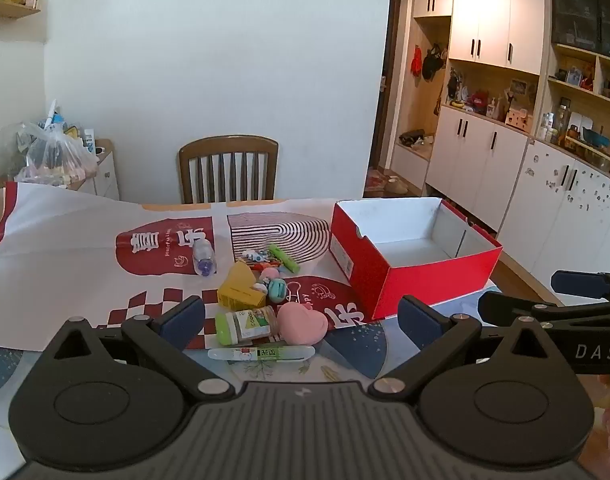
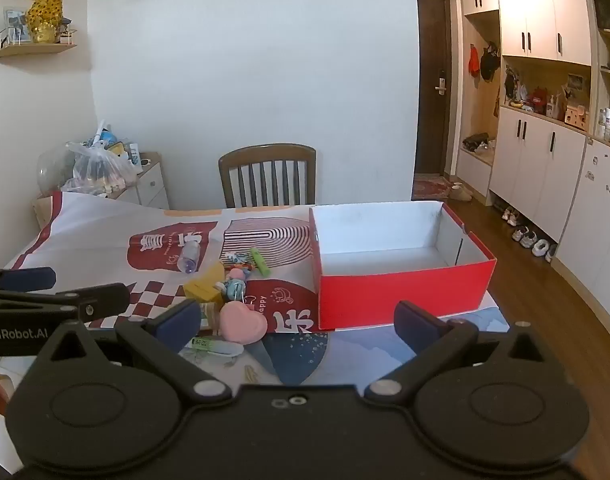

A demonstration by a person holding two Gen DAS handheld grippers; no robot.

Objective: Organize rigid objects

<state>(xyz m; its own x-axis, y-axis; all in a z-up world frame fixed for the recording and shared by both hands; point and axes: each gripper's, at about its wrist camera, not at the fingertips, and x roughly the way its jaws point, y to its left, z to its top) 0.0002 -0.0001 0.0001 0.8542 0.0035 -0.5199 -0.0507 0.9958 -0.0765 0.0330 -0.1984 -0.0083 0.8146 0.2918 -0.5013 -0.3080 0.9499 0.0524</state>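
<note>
Left hand-held gripper (image 1: 301, 316) and right hand-held gripper (image 2: 297, 320): fingers spread wide, nothing held. Small items (image 1: 265, 296) clustered on counter (image 1: 65, 240) beside empty red box (image 1: 417, 264), probable destination.

one red box (image 1: 401, 280); two bottles (image 1: 204, 258), one chair (image 1: 228, 168)

Even indoor light, fisheye-bent edges.
</note>
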